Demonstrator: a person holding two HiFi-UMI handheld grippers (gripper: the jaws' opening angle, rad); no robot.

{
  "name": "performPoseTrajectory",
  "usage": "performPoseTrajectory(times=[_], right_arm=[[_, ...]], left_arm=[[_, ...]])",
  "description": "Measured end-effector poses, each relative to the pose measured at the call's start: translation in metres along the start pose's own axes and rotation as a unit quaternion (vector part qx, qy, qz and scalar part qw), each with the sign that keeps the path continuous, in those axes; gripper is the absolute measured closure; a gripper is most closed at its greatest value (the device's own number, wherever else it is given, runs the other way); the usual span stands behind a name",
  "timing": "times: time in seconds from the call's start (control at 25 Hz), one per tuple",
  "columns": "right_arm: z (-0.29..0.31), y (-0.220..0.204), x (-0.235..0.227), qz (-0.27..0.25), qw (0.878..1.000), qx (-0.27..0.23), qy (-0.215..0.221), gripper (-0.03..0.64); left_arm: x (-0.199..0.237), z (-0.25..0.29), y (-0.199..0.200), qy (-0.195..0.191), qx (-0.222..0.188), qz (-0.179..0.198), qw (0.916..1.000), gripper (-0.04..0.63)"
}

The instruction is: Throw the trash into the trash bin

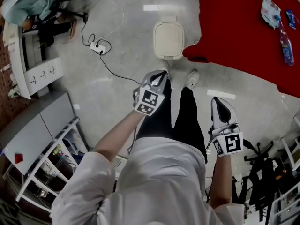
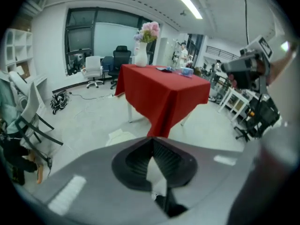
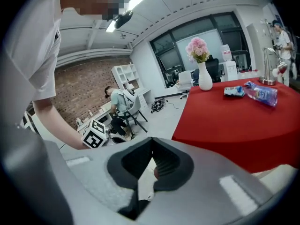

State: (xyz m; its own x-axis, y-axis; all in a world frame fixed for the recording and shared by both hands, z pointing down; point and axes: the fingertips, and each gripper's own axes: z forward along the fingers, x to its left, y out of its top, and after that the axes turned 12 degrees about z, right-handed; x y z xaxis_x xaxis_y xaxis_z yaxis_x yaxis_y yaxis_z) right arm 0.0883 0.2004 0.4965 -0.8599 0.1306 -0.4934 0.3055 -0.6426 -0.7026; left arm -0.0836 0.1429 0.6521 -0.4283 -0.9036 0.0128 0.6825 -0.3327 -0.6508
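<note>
A cream trash bin (image 1: 168,40) with its lid down stands on the floor by the red table's (image 1: 234,27) corner. On the table lie a crumpled packet (image 1: 271,11) and a plastic bottle (image 1: 286,43); the packet (image 3: 233,91) and the bottle (image 3: 262,93) also show in the right gripper view. My left gripper (image 1: 161,73) hangs over the floor just short of the bin, its jaws together and holding nothing (image 2: 152,140). My right gripper (image 1: 216,100) is lower right, beside the person's leg, also shut and empty (image 3: 151,142).
A white vase of pink flowers (image 3: 205,76) stands on the table. A power strip with cables (image 1: 98,47) lies on the floor at left. Shelving (image 1: 42,139) is at the lower left, and chairs and stands (image 1: 262,172) are at the lower right. A seated person (image 3: 117,104) is far back.
</note>
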Motion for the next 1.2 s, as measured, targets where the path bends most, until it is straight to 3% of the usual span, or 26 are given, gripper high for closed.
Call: performPoseTrajectory(times=[0.36,0.64,0.92,1.2], right_arm=[[0.039,-0.067,-0.005,0.031,0.999,0.025,-0.004,0.618],[0.077,-0.116,-0.033,0.061,0.998,0.023,-0.01,0.618],[0.095,-0.157,-0.061,0.083,0.996,0.032,-0.02,0.617],[0.103,-0.181,-0.077,0.105,0.993,0.043,-0.035,0.617]], left_arm=[[0.002,0.09,-0.093,-0.008,0.067,0.04,0.9969,0.592],[0.0,0.159,-0.165,-0.013,0.12,0.079,0.9896,0.592],[0.007,0.222,-0.215,-0.006,0.15,0.093,0.9842,0.592],[0.004,0.252,-0.251,-0.004,0.204,0.096,0.9743,0.592]])
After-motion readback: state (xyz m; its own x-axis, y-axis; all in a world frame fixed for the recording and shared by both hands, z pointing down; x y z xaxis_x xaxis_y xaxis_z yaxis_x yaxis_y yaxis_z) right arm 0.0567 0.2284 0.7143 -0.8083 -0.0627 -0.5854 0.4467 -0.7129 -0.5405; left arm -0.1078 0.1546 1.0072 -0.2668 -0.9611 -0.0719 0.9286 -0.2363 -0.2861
